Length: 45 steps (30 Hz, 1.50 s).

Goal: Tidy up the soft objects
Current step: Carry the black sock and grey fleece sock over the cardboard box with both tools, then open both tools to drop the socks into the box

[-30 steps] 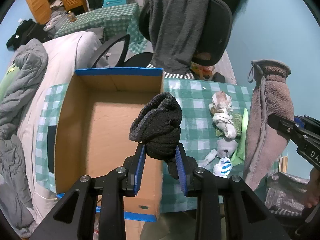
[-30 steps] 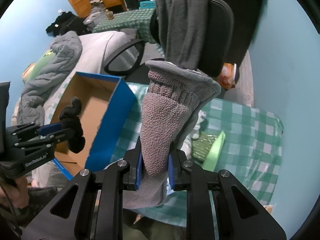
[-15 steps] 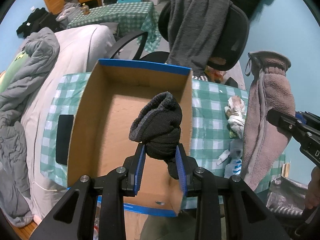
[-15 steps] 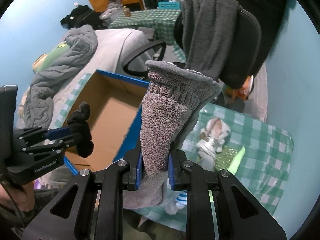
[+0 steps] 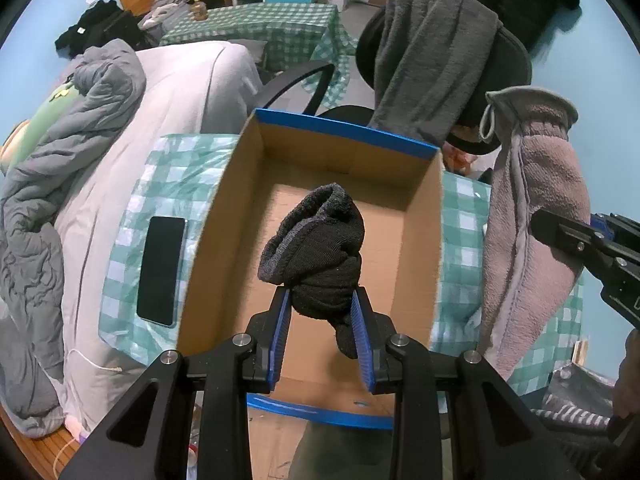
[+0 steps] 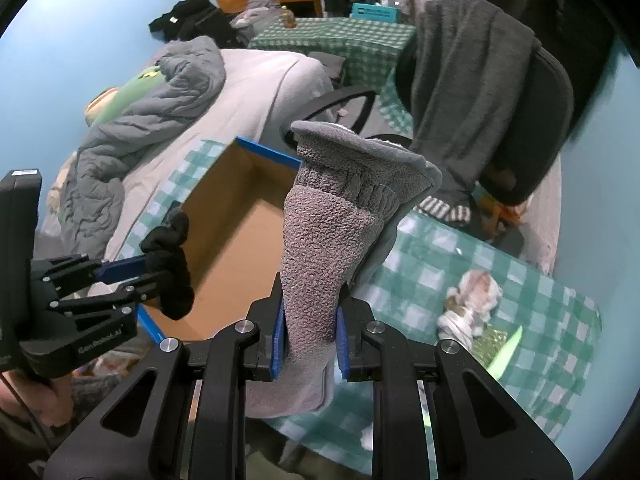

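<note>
Now that both hands have carried their loads sideways, the left gripper [image 5: 322, 330], pinching a knotted black knit sock [image 5: 316, 256], hangs directly over the open cardboard box [image 5: 344, 184]; release looks near. Beside it, the right gripper [image 6: 310, 342] clamps a nubbly grey fleece sock [image 6: 324, 248].
</note>
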### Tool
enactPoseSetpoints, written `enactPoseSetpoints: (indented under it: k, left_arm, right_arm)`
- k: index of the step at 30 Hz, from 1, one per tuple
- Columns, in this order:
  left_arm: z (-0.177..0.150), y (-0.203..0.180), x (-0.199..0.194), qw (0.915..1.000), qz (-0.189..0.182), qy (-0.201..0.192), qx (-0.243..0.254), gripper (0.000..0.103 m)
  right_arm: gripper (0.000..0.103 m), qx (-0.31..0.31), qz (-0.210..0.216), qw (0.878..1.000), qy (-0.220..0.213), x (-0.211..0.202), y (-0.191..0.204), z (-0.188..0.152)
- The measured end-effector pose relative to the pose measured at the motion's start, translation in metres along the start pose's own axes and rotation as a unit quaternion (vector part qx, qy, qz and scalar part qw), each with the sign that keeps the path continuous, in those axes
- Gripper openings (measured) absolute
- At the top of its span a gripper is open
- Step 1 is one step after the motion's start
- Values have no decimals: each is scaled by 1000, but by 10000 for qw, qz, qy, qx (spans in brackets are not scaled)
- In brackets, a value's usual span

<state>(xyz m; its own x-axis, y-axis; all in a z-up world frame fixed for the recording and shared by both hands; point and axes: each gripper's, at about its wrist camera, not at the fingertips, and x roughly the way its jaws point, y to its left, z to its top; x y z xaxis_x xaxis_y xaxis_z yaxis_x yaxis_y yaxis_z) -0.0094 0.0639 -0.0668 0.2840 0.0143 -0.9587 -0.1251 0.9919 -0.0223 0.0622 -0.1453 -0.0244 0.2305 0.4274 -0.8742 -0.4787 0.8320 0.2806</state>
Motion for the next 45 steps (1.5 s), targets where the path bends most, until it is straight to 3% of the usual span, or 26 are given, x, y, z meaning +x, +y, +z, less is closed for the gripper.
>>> enactPoseSetpoints:
  k: [15, 32, 38, 42, 45]
  left_arm:
    - [6, 35, 13, 9997, 153, 118, -116, 30]
    - [13, 40, 41, 9985, 379, 381, -56, 31]
    - [12, 39, 42, 9978, 529, 391, -18, 37]
    - [11, 39, 39, 9977, 561, 370, -51, 44]
    - [11, 38, 36, 9977, 562, 361, -74, 46]
  right_arm:
    - [19, -311, 135, 9992, 219, 39, 42, 24]
    - [19, -290, 165, 9971, 683, 84, 51, 27]
    - [33, -250, 124, 9968, 750, 87, 49, 27]
    - [52, -265, 84, 9975, 652, 81, 49, 27]
    - [52, -225, 67, 9978, 619, 77, 46, 26]
